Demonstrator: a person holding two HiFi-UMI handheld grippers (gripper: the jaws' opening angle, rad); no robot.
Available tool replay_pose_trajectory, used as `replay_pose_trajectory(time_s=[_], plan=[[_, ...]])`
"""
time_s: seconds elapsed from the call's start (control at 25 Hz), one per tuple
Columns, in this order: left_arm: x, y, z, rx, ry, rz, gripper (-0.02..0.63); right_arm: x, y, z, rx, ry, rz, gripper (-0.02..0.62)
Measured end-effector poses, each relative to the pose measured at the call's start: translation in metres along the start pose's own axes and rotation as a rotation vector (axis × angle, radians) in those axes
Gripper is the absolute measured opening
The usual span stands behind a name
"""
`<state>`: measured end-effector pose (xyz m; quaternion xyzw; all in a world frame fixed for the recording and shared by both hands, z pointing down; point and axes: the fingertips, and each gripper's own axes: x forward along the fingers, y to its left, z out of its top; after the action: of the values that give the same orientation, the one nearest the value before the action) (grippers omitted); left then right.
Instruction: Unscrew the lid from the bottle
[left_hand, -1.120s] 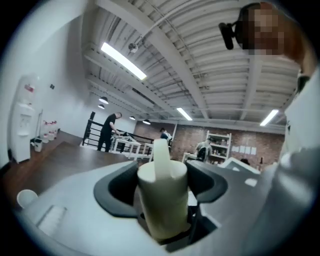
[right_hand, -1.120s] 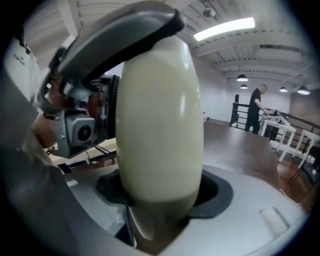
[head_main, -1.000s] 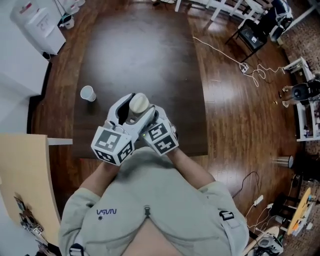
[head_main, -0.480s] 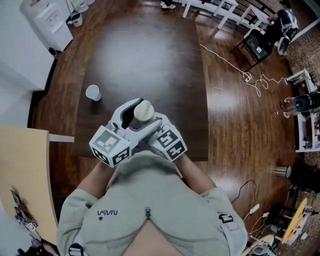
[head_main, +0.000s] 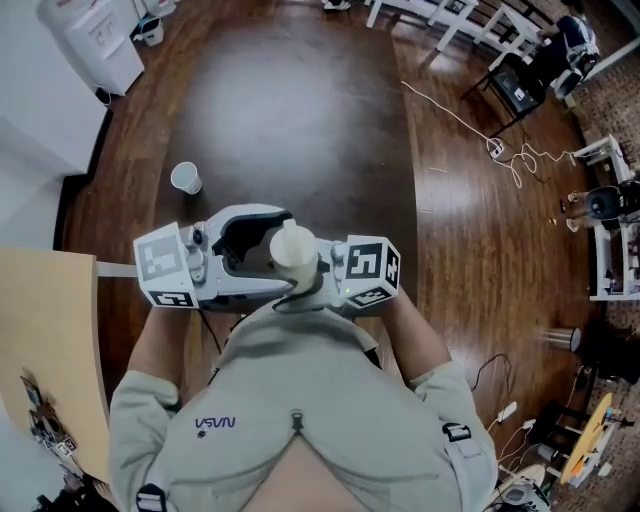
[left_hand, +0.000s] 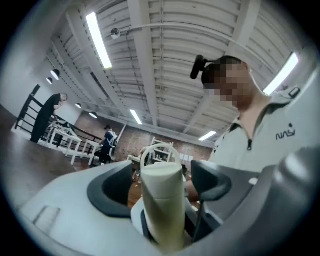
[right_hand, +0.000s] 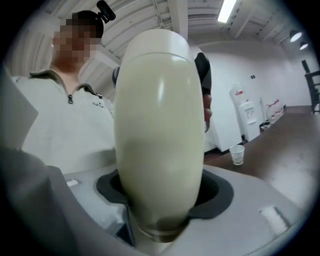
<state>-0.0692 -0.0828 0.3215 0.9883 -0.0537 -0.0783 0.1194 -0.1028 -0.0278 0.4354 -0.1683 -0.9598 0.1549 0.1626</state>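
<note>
Between my left claw's (left_hand: 166, 175) wide-spread jaws, which have just been opening, stands one glossy, cream, rounded bottle (left_hand: 161, 205), clear of both dark pads. My right claw (right_hand: 162, 192) clamps its body, domed lid (right_hand: 159, 40) on. Past the left claw: one white paper cup (head_main: 185, 178) on the dark wooden table (head_main: 300, 110).

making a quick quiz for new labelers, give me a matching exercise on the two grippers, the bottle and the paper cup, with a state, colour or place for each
Column one:
1 left gripper
2 right gripper
3 paper cup
4 bottle

Column two:
a clamped on the bottle
b cream coloured
c jaws apart, either side of the bottle
d standing on the dark table

Pairs: 1-c, 2-a, 3-d, 4-b

Note: the left gripper's jaws have just been opening, with the bottle between them.
</note>
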Motion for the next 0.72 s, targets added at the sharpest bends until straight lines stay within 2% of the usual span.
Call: replay_pose_trajectory(time_s=[0.08,0.16,0.32,0.44,0.56,0.72], plan=[[0.003,-0.008,0.003,0.015,0.02,-0.062,0.382,-0.002,0.016,0.002,0.003,0.015,0.11,0.304],[0.006,-0.013,0.007,0.008,0.025,-0.115,0.382,-0.003,0.026,0.005,-0.001,0.035,0.182,0.304],[0.011,-0.024,0.011,-0.016,0.023,-0.203,0.382,-0.002,0.035,0.004,-0.011,0.081,0.255,0.304],[0.013,-0.028,0.011,0.018,0.041,-0.226,0.378,0.001,0.039,0.002,-0.021,0.106,0.27,0.304],[0.012,-0.029,0.01,0.032,0.046,-0.227,0.334,0.004,0.038,0.002,-0.027,0.104,0.263,0.304],[0.014,-0.026,0.011,0.044,0.037,-0.19,0.308,0.002,0.032,0.004,-0.034,0.085,0.215,0.304]])
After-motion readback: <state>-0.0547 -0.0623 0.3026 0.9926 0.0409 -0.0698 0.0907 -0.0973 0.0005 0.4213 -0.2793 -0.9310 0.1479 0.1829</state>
